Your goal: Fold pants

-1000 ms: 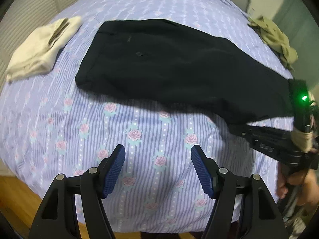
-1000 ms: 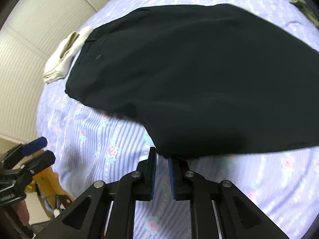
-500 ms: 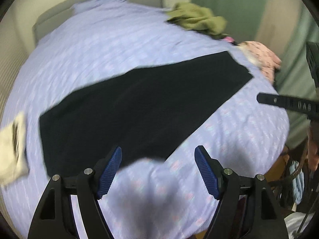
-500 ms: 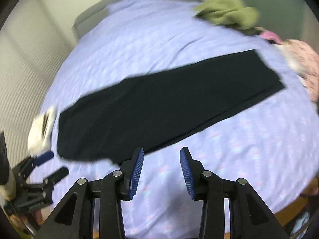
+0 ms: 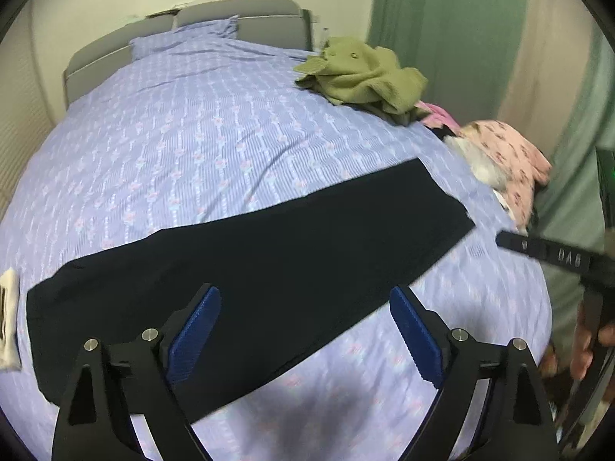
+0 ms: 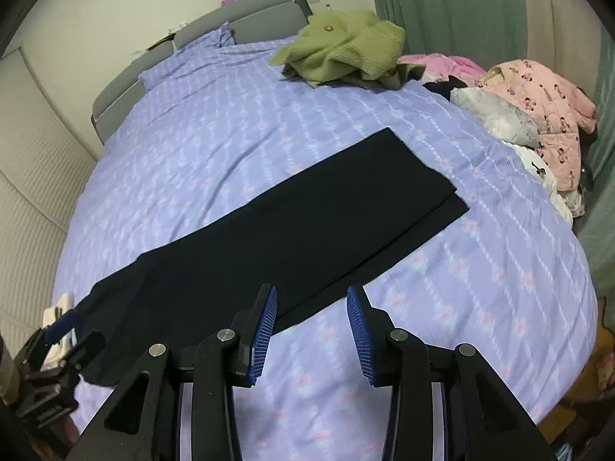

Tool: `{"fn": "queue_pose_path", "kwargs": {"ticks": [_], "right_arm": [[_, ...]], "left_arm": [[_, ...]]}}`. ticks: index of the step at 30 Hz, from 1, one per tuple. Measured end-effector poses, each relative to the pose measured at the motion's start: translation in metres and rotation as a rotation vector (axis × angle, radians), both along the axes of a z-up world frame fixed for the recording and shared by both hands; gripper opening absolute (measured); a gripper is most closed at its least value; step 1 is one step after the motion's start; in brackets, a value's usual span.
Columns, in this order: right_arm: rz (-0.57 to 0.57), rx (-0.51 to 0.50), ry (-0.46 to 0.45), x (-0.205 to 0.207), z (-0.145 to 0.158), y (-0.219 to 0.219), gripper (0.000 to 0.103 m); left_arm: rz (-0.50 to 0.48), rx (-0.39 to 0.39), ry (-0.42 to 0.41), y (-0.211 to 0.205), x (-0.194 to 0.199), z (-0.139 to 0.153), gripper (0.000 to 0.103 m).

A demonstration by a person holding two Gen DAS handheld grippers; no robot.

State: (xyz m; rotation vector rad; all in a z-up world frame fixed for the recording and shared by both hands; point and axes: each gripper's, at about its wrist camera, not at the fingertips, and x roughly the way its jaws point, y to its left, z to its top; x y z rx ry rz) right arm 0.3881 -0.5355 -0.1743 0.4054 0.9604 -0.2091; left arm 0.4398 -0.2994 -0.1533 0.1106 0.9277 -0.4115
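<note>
Already folded once lengthwise, the black pants [image 6: 307,226] lie flat and diagonal across the bed [image 6: 215,142], waistband at the near left, cuffs toward the far right, the upper leg slightly offset from the lower at the cuff. Both grippers hover clear of the cloth: the left gripper [image 5: 303,330] has just been spreading its jaws wide, the right gripper [image 6: 311,322] has its jaws partly apart, nothing between either pair. The risk is a pinch that takes only the top layer at the offset cuffs, so the legs slide apart on the lift; dragging could also bunch the bedsheet or nudge the beige garment [image 5: 8,307] beside the waistband.
</note>
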Motion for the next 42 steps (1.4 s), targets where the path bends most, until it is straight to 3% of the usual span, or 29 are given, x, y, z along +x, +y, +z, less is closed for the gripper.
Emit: {"fn": "queue_pose_path", "kwargs": {"ticks": [3, 8, 15, 21, 28, 29, 33, 34, 37, 42], "right_arm": [[-0.004, 0.032, 0.009, 0.015, -0.015, -0.04, 0.055], [0.006, 0.041, 0.012, 0.045, -0.044, -0.104, 0.056], [-0.036, 0.127, 0.051, 0.082, -0.1, -0.163, 0.056], [-0.08, 0.223, 0.128, 0.104, -0.155, -0.192, 0.056], [-0.122, 0.269, 0.135, 0.118, -0.185, -0.204, 0.055], [-0.129, 0.27, 0.132, 0.12, -0.187, -0.205, 0.054], [-0.136, 0.213, 0.158, 0.125, -0.19, -0.206, 0.013], [-0.14, 0.225, 0.157, 0.124, -0.19, -0.209, 0.009], [-0.161, 0.258, 0.107, 0.111, -0.174, -0.216, 0.004], [-0.13, 0.181, 0.064, 0.094, -0.141, -0.208, 0.003]], "left_arm": [[0.057, 0.007, 0.026, -0.034, 0.011, -0.004, 0.094], [0.121, 0.073, 0.068, -0.091, 0.031, -0.027, 0.094], [0.117, 0.171, 0.129, -0.156, 0.057, -0.065, 0.094], [0.122, 0.202, 0.183, -0.178, 0.061, -0.087, 0.094], [0.133, 0.213, 0.213, -0.181, 0.055, -0.101, 0.094], [0.132, 0.211, 0.221, -0.181, 0.055, -0.103, 0.094], [0.146, 0.21, 0.226, -0.179, 0.055, -0.105, 0.094], [0.149, 0.204, 0.228, -0.178, 0.055, -0.104, 0.094], [0.152, 0.192, 0.226, -0.174, 0.054, -0.101, 0.094], [0.162, 0.164, 0.231, -0.169, 0.051, -0.098, 0.094]]}}
